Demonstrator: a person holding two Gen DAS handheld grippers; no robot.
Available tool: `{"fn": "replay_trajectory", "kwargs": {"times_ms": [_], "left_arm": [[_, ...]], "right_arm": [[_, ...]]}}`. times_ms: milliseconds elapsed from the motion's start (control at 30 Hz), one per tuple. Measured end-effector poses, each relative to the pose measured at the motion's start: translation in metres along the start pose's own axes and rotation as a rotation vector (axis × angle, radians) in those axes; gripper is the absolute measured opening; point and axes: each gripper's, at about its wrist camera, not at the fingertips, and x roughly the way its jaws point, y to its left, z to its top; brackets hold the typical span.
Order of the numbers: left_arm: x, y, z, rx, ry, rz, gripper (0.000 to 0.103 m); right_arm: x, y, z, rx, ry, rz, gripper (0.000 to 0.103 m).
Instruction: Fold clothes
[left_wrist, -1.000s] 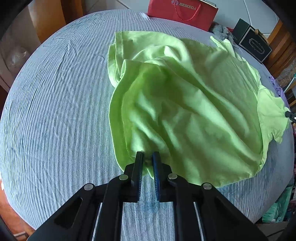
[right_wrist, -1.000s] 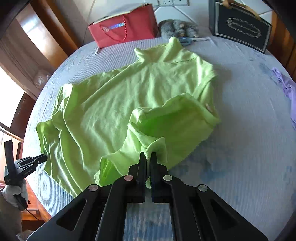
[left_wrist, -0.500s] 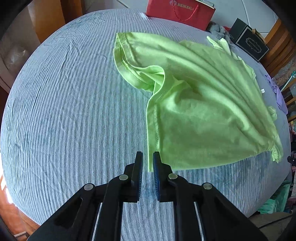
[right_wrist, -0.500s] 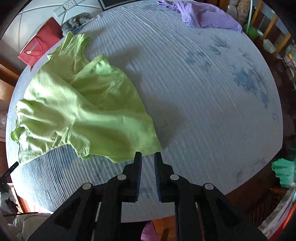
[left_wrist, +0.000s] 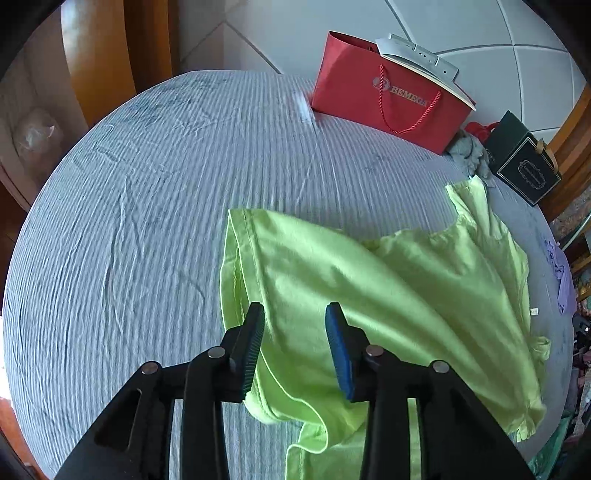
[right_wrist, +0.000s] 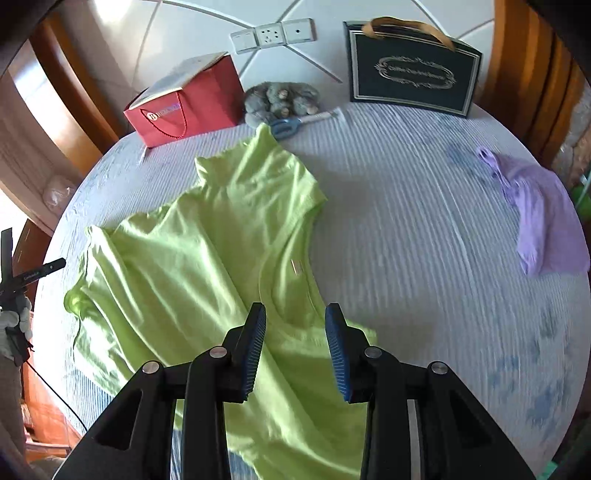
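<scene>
- While the green shirt (right_wrist: 207, 258) lies rumpled on the bed (right_wrist: 406, 229), both the left gripper (left_wrist: 294, 349) and right gripper (right_wrist: 295, 347) gape, holding nothing.
- Purple garment (right_wrist: 543, 221), perhaps another top, lies near the bed's right edge.

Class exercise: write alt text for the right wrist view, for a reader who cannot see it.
The open right gripper hovers over a rumpled lime-green shirt on a striped bed. A purple garment lies right; a red bag and black bag stand behind.

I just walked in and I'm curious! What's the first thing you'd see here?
A bright lime-green shirt lies rumpled on the striped bed, under both open grippers. A red bag and a dark gift bag stand at the headboard, and a purple garment lies to the right.
</scene>
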Motion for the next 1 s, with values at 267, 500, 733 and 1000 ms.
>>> {"fn": "replay_trajectory", "kwargs": {"times_ms": [267, 500, 733, 1000], "left_arm": [[0.044, 0.019, 0.035, -0.034, 0.054, 0.047, 0.039], [0.082, 0.025, 0.051, -0.034, 0.101, 0.041, 0.039], [0.087, 0.006, 0.048, 0.059, 0.049, 0.100, 0.042], [0.065, -0.015, 0.061, 0.142, -0.057, 0.159, 0.005]], "right_arm": [[0.080, 0.023, 0.110, -0.108, 0.020, 0.049, 0.056], [0.154, 0.036, 0.172, -0.185, 0.057, 0.048, 0.068], [0.217, 0.043, 0.192, -0.167, 0.124, 0.011, 0.070], [0.175, 0.059, 0.184, -0.248, -0.058, -0.122, 0.001]]}}
